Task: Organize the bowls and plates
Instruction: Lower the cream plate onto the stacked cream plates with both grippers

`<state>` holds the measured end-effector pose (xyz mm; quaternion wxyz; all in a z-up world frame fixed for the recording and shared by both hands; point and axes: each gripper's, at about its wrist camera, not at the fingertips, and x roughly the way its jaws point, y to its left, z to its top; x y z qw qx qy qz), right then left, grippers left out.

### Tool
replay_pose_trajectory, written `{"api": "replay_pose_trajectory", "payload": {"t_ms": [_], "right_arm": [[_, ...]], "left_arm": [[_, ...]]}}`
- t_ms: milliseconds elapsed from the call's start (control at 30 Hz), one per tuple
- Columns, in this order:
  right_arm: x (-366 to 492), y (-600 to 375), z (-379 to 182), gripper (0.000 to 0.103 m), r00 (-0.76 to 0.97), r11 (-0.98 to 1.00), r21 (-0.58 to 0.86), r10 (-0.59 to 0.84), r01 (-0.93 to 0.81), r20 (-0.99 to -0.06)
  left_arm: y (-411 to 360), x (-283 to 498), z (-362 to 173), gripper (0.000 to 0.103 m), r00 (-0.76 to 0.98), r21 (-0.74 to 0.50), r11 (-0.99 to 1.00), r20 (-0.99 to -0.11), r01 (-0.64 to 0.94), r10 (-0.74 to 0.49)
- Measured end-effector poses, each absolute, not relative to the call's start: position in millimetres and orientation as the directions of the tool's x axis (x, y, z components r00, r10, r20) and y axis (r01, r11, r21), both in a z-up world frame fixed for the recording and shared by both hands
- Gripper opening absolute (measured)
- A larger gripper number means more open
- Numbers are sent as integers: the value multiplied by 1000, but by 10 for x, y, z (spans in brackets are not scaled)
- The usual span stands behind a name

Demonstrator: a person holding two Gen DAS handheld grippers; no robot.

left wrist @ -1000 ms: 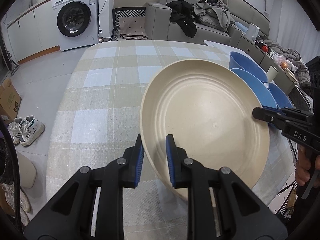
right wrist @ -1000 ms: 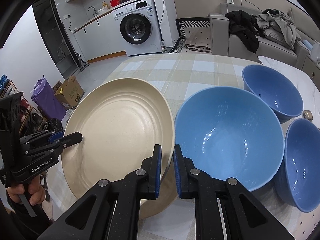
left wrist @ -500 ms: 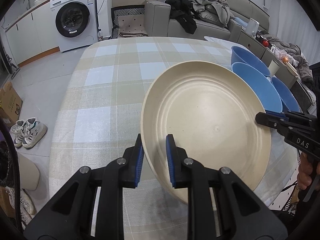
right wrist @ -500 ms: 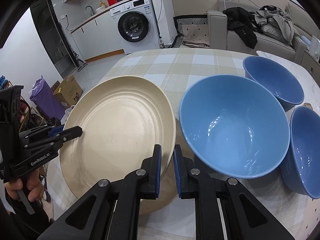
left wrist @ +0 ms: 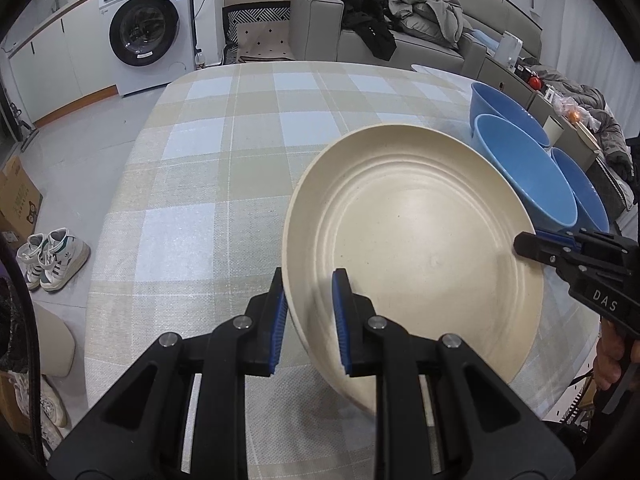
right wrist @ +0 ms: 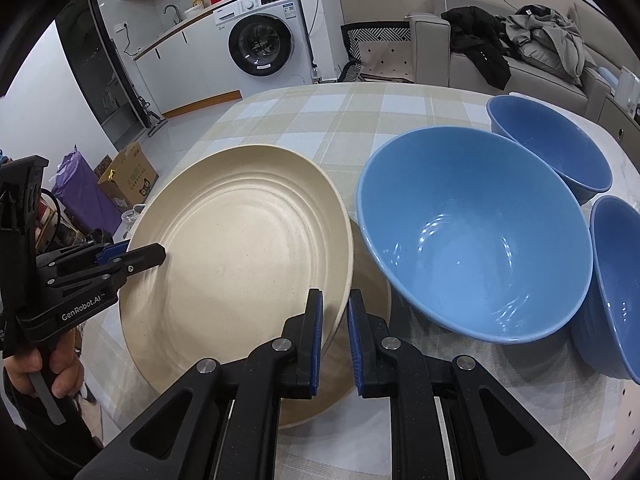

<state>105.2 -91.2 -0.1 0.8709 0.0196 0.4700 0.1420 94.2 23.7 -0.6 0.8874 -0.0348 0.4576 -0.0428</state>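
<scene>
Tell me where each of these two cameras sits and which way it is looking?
Left wrist: rides the left gripper, looking down along it at the cream plate it clamps; the other gripper and a hand show at right.
Right wrist: rides the right gripper, clamped on the plate's opposite rim, blue bowls beside; left gripper's hand shows.
Shared: plate, bowls, checked tablecloth, washing machine.

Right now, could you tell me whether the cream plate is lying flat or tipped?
Tipped: the cream plate slants above a second plate, each hand-held gripper clamping its rim.
</scene>
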Motion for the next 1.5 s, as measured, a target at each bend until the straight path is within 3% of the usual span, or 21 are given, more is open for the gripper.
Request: {"api": "replay_pose_trajectory", "payload": {"t_ms": [1133, 1500], "right_arm": [[961, -849, -191, 15, 544, 975, 27, 146, -221, -826], [913, -750, -208, 15, 579, 971, -82, 66, -226, -813]], "left_arm": [[23, 1051, -291, 22, 574, -14, 998, -817, 69, -51], [-47, 1032, -298, 24, 575, 34, 995, -818, 90, -24]]}}
